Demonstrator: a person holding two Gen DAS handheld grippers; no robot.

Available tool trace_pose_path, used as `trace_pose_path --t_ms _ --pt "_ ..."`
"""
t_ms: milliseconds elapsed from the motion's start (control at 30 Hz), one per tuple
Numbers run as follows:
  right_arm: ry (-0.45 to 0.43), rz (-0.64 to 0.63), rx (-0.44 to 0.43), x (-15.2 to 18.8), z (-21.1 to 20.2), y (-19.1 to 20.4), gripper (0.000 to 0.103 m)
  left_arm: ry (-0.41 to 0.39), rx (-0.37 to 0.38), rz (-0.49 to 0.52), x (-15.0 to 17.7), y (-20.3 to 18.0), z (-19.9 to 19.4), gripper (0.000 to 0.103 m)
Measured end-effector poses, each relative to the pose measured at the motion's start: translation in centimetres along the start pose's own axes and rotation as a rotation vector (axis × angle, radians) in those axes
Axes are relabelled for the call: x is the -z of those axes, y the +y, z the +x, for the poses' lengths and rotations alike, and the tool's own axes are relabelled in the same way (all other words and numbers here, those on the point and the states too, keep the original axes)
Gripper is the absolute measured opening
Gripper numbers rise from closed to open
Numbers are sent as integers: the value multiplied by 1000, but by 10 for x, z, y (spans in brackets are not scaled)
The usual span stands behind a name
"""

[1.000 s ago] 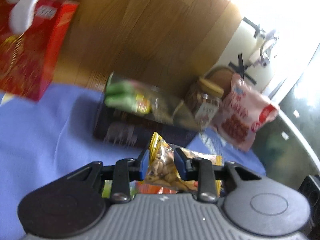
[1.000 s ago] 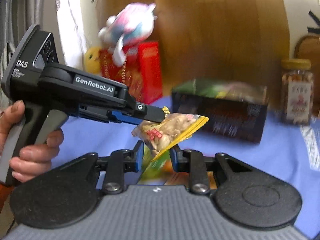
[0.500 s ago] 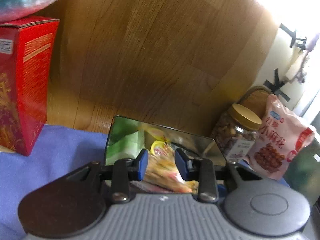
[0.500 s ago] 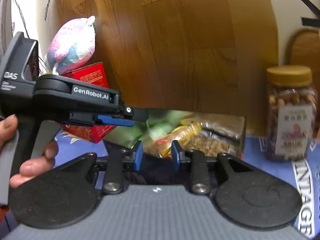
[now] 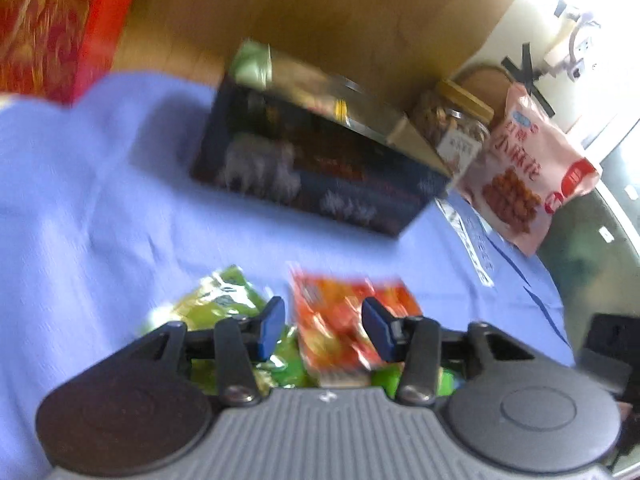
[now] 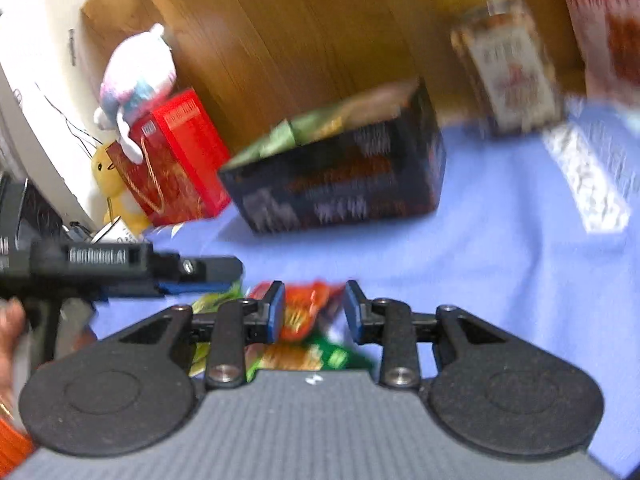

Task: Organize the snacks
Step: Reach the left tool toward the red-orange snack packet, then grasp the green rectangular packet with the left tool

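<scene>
Both hand-held grippers, left (image 5: 323,330) and right (image 6: 313,312), hovered spread apart over the orange snack packet (image 5: 344,328), near the dark box (image 5: 316,164)

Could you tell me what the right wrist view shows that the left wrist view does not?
Only the right wrist view shows the plush toy atop the red box, the yellow toy beside it, and the left tool from outside, with the hand holding it.

Only the left wrist view shows the pink snack bag clearly and the green packet nearly whole.

Both show the dark box holding snacks, the jar, the orange packet and the blue cloth.
</scene>
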State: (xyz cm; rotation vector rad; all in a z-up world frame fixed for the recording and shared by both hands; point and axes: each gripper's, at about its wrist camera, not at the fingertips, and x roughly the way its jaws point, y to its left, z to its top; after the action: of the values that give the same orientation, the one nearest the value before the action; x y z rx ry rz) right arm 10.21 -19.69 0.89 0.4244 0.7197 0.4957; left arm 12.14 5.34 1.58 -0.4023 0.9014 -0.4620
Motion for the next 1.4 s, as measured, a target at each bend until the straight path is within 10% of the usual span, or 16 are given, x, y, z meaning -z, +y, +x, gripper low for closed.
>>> trace_pose_path --t_ms 367,633,933,1400 --pt "-77 -23 -56 8 -38 29 13 -83 24 -24 18 -18 -30 41" --pt "-23 40 19 20 -24 4 35 -98 22 -81 42 -12 -45 41" --pt "92 -57 -187 69 -70 36 34 -75 44 -107 86 2 -80 43" --pt "55 -387 26 72 -48 68 42 -29 19 -66 71 -9 -41 33"
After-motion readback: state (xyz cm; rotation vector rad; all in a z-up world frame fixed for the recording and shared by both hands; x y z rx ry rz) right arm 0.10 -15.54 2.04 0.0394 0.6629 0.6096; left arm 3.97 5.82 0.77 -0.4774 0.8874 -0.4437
